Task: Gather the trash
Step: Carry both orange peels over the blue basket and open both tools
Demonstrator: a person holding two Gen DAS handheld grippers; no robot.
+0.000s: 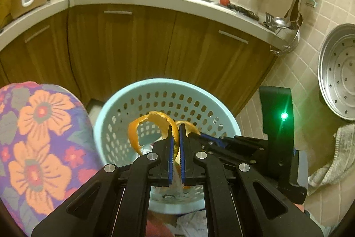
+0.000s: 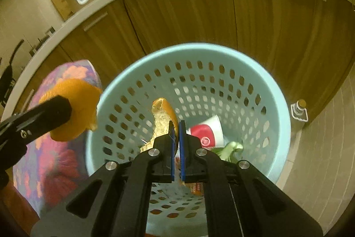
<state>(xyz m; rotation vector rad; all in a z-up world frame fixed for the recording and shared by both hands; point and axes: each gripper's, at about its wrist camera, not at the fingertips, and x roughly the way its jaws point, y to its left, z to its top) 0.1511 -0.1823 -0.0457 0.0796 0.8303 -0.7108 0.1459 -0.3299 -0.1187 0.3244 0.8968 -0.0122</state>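
Both grippers hang over the pale blue perforated plastic basket [image 2: 273, 103], a sensible place to let trash fall straight in. The left gripper [image 1: 175, 137] is clenched on a long curled strip of orange peel [image 1: 144, 123], its loop dangling above the basket's mouth. The right gripper [image 2: 175, 132] is clenched on a second piece of orange peel [image 2: 163, 117], pith side showing, pale and fibrous, with a thin orange rim. Both peels sit above the basket rather than in it. Inside lie a red and white paper cup [image 2: 207, 131] and some green vegetable scrap [image 2: 230, 148]. A flowered purple cushion [image 1: 37, 137] stands just beside the basket.
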